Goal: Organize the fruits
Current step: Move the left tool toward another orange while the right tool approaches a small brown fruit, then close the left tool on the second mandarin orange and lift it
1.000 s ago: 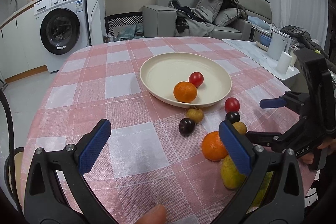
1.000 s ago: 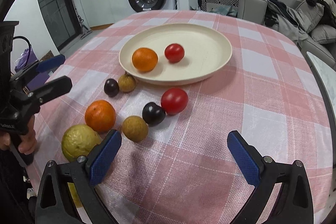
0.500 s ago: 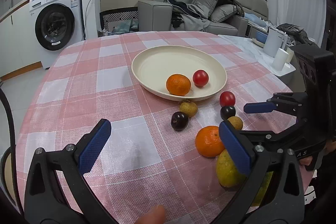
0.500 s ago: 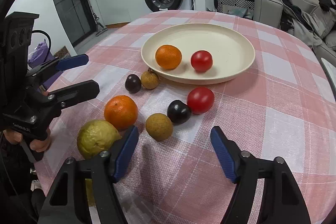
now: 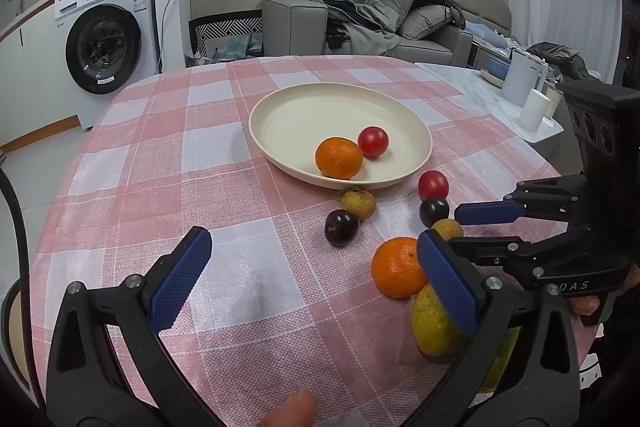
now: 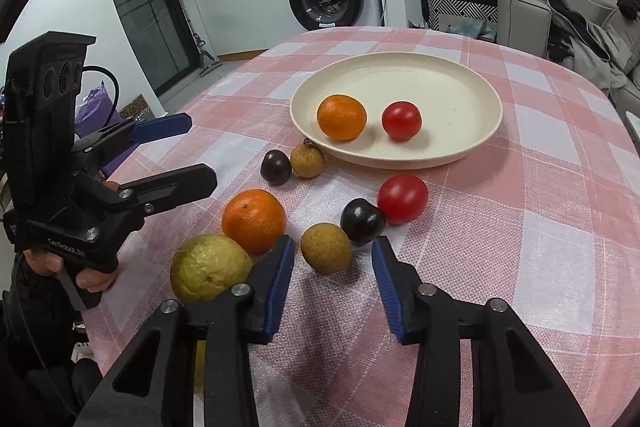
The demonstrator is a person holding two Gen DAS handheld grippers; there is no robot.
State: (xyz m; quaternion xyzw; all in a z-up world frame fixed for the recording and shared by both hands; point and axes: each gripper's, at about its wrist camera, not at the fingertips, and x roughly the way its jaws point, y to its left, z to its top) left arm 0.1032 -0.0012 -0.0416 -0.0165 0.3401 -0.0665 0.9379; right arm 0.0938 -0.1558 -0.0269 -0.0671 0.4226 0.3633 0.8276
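Fruit count: plate (image 6: 460, 157) holds 2, 7 loose on worktop (image 6: 540, 247).
Right claw (image 6: 333, 269) closing around brown longan (image 6: 326, 247) near plate, pads clear; left claw (image 5: 312, 279) released.

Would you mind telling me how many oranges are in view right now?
2. One orange lies in the cream plate beside a red tomato. The other orange sits on the checked tablecloth, next to the yellow-green fruit. None seems hidden.

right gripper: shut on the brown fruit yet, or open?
Open. The right gripper has just been closing, but gaps still separate both pads from the small brown fruit between them.
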